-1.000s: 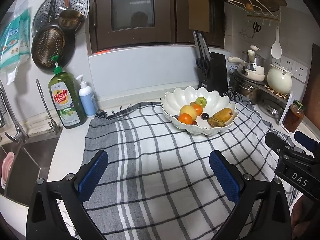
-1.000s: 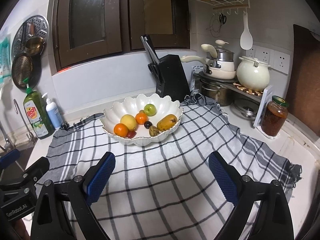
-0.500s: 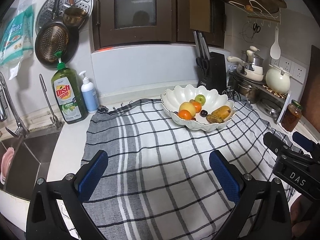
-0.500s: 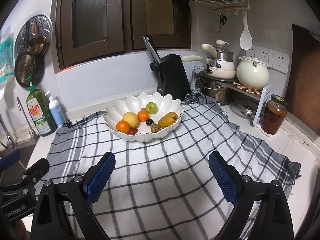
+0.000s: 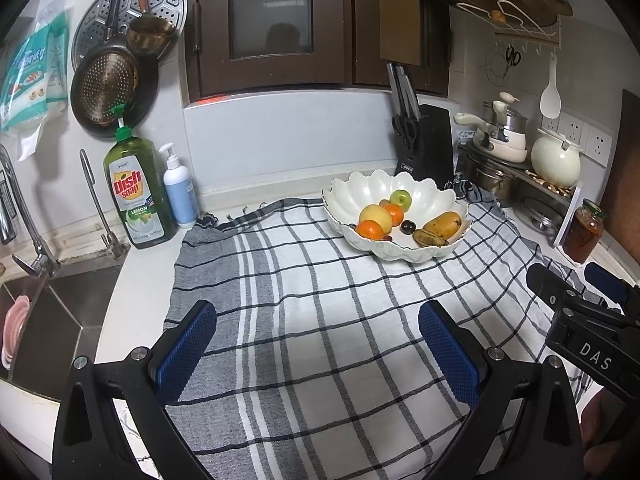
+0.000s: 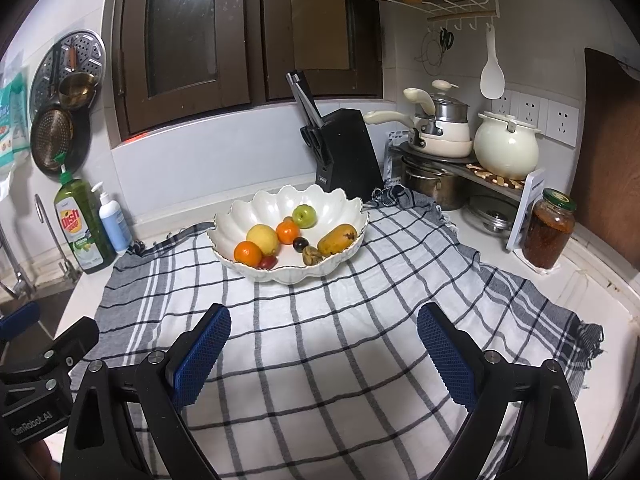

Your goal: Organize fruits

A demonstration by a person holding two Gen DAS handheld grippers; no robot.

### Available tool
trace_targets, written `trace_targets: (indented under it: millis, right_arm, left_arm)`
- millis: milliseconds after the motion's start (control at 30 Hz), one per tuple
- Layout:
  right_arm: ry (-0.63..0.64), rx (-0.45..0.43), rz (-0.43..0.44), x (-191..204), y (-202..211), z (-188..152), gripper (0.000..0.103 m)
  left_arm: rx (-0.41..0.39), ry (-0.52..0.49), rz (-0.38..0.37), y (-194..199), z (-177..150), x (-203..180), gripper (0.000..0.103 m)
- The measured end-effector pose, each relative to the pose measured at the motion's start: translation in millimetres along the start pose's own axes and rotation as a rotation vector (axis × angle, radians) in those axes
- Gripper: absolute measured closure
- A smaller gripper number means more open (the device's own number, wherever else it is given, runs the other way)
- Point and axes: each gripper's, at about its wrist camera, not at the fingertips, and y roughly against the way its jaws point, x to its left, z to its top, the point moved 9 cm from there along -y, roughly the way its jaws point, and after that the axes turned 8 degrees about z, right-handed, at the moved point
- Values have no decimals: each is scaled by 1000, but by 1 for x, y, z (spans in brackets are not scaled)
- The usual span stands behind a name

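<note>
Your left gripper (image 5: 318,354) hangs over the near part of the checked cloth (image 5: 320,320), its blue pads (image 5: 188,350) spread wide with nothing between them. Your right gripper (image 6: 324,358) is the same: fingers released, empty, above the cloth's near half, and well apart from the fruit. In the left view the right gripper shows at the far right edge; in the right view the left one sits at the lower left. The bowl (image 6: 256,208), white and scalloped, stands on the far part of the cloth, just in front of the knife block (image 6: 346,152). All the fruit lies inside it: a green apple (image 6: 304,216) at the back, a yellow fruit (image 6: 263,239) left of centre, one orange (image 6: 288,232) between those two and another orange (image 6: 248,252) at the front left, touching the yellow fruit. A mango (image 6: 337,239) lies on its side at the right, with a dark plum (image 6: 300,244) beside it and a small brownish fruit (image 6: 312,256) just in front. A small red fruit (image 6: 268,262) peeks out beside the front orange. To the left of the cloth stand the dish soap (image 5: 138,192) and a pump bottle (image 5: 180,190), next to the sink (image 5: 52,312). At the right, a jar (image 6: 548,234) sits on the counter near a rack holding pots (image 6: 506,148).
</note>
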Motion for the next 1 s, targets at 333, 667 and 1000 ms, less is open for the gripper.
trace_targets:
  millis: [333,667,1000]
  right_arm:
    - [-1,-1,0,0,0,0,8]
    - [-2,0,0,0,-1,-1,8]
    - [-2,1,1,0,-1,-1,8]
  left_arm:
    - [2,0,0,0,0,0,0]
    - [19,-5,-1,-4,0,3,0]
    - [42,-11,-10,-8,-4,-1,0]
